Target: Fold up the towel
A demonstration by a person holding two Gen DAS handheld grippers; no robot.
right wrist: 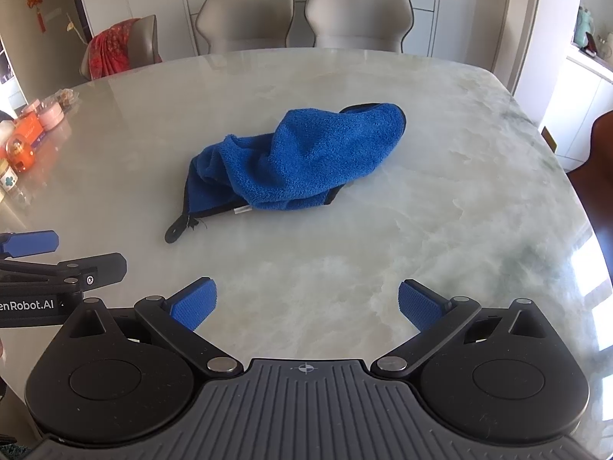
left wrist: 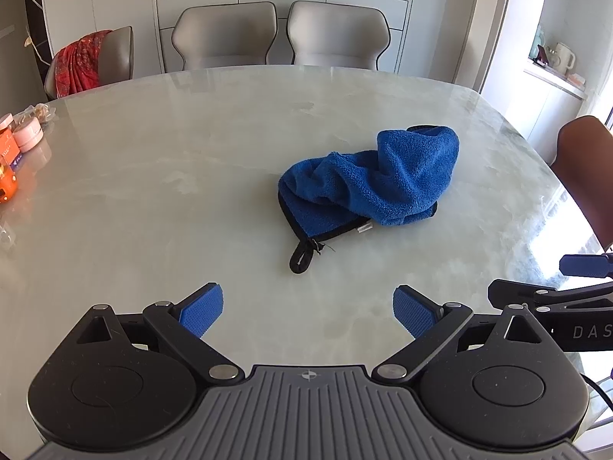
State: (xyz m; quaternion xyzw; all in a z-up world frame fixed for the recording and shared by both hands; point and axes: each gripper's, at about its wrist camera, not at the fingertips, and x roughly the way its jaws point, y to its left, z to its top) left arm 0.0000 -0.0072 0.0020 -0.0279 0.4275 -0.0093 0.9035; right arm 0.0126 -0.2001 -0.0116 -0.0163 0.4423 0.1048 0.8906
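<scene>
A blue terry towel with black edging lies crumpled in a heap on the marble table, its black hanging loop toward me. It also shows in the right wrist view, with the loop at its near left. My left gripper is open and empty, hovering short of the towel. My right gripper is open and empty, also short of the towel and to its right. Each gripper shows at the edge of the other's view.
Pink jars and orange items stand at the table's left edge. Two grey chairs stand behind the table, one with a red cloth at far left, and a brown chair at right.
</scene>
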